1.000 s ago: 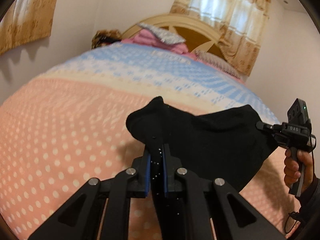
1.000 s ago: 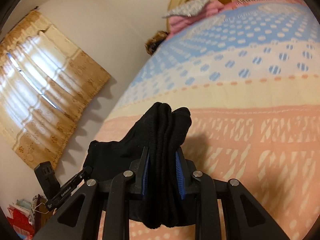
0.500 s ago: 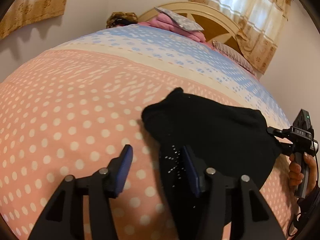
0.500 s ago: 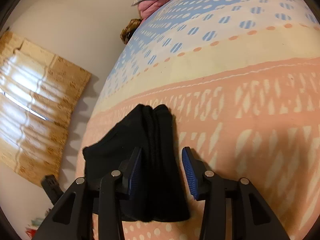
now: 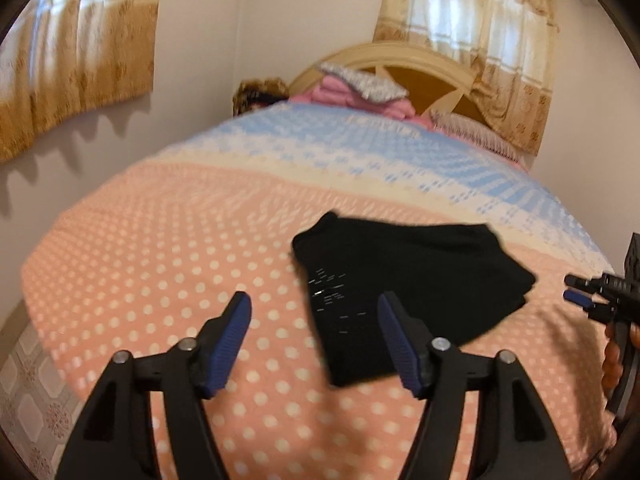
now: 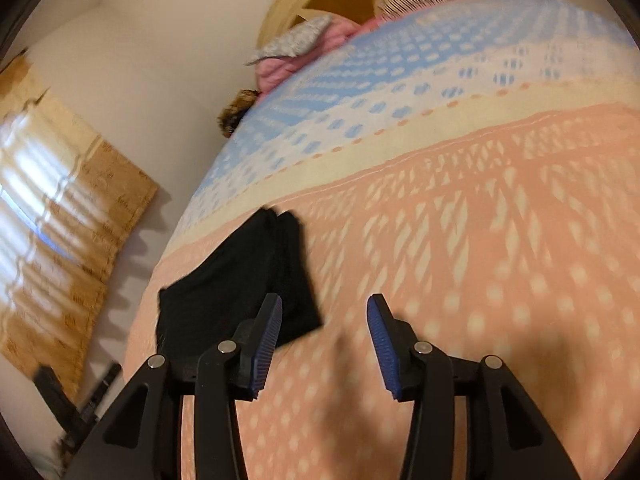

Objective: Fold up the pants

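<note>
On the dotted bedspread, the folded black pants lie free ahead of both opening, empty hand-held grippers.

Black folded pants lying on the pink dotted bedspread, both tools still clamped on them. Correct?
Not quite. The black folded pants lie on the pink dotted bedspread, but neither tool holds them: left tool and right tool are opening, pads clear of the fabric, per both wrist views.

A home bedroom: a made bed with headboard, pillows (one pink) and curtained windows.
</note>
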The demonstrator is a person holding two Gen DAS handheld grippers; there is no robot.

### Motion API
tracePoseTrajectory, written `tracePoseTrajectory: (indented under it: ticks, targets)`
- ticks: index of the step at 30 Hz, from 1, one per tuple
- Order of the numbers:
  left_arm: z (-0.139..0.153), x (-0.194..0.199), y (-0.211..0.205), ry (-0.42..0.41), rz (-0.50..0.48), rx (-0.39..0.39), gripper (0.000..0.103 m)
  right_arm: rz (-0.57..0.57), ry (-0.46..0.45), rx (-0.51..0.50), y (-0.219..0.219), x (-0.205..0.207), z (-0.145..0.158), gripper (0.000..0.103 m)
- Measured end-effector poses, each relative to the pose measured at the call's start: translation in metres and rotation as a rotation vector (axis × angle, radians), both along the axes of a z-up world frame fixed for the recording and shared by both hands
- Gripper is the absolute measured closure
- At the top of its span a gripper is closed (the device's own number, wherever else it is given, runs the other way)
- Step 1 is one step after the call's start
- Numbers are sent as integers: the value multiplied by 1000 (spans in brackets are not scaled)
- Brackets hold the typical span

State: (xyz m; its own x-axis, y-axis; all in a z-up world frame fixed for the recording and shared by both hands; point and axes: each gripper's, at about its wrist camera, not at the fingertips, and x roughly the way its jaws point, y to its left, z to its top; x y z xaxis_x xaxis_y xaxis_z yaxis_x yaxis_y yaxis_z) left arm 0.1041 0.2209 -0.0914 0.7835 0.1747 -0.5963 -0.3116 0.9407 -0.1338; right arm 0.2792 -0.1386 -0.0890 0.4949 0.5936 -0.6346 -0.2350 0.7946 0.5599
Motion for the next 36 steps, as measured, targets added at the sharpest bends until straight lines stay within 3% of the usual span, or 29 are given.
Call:
tracePoseTrajectory:
  ticks: [3, 9, 17, 36]
  targets:
    - [22, -15, -21, -43, -22, 27, 34, 6, -29, 5, 1, -34, 16, 56]
    - [56, -37, -48, -121, -57, 55, 31, 25, -147, -88, 12, -99, 67, 54]
    - [76, -50, -59, -184, -76, 83, 27, 79, -360, -180, 41, -160, 127, 46]
    - [72, -51, -59, -186, -60, 65, 27, 108, -389, -212, 58, -174, 129, 45]
